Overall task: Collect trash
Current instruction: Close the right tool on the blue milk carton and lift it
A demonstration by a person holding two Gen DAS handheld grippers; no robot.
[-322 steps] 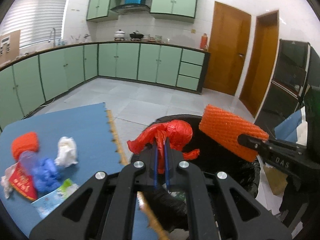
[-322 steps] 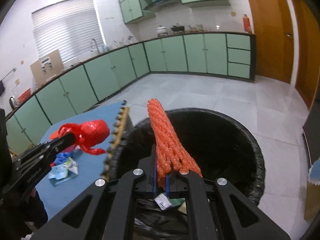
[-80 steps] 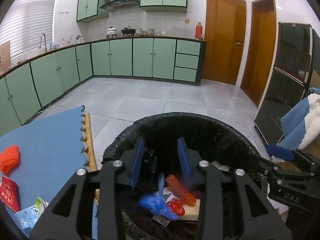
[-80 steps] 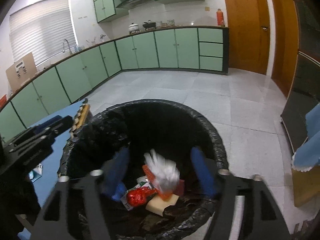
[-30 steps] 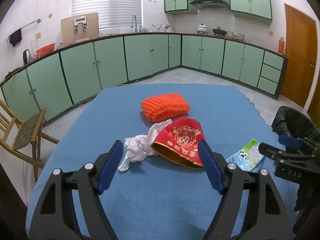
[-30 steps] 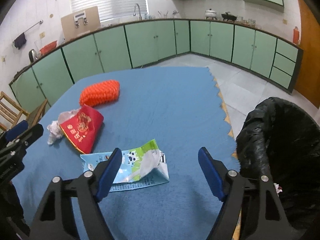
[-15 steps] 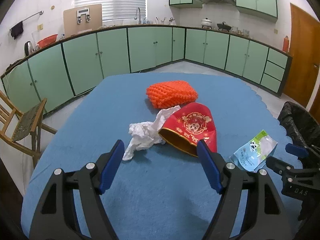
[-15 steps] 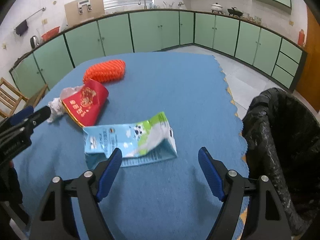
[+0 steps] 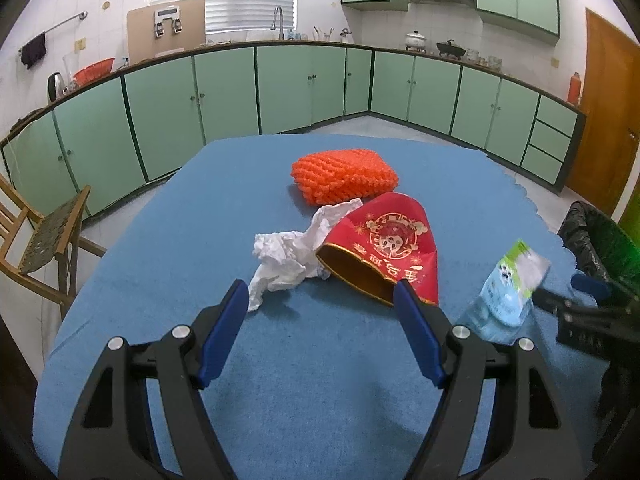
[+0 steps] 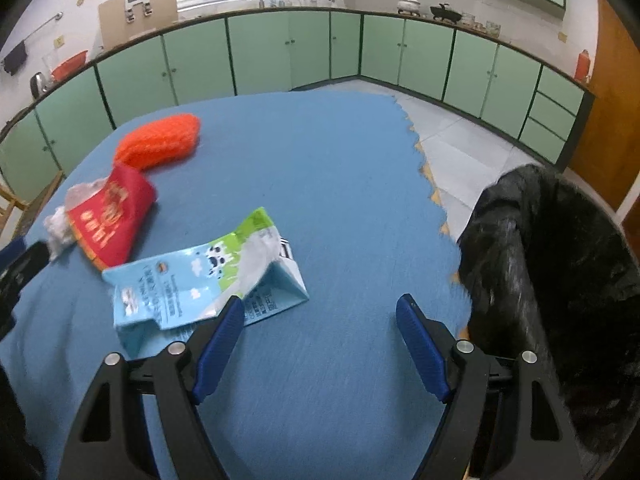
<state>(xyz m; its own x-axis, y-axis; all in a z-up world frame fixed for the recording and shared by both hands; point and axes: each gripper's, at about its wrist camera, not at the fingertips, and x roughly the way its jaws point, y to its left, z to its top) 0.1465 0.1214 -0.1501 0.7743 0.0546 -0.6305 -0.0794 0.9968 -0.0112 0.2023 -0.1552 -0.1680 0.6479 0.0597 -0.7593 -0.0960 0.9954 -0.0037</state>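
Left tongs: your jaws stand wide apart with nothing between them, hovering over the blue mat just short of the tissue and the red pouch.
Right tongs: spread wide too, holding nothing; the left pad sits just in front of the carton, over its near edge, and whether it touches you cannot tell.
Left view only: you see the tissue whole — crumpled, white, tucked against the mouth of the pouch — and a wooden chair at the mat's left edge. The carton shows here only as a blurred blue-green shape at the right, just beside the other tongs' tip.
Right view only: you see the carton flat on the mat, squashed, its printed side up. You also see the bin close at the right, off the mat's edge.
Trash on the mat: orange net farthest back, then pouch and tissue touching each other, then the carton nearest the bin.
Pouch: lies on its side, mouth open toward you; its inside is dark — contents cannot be told.
Bin: lined with a black bag; neither view looks down into it.
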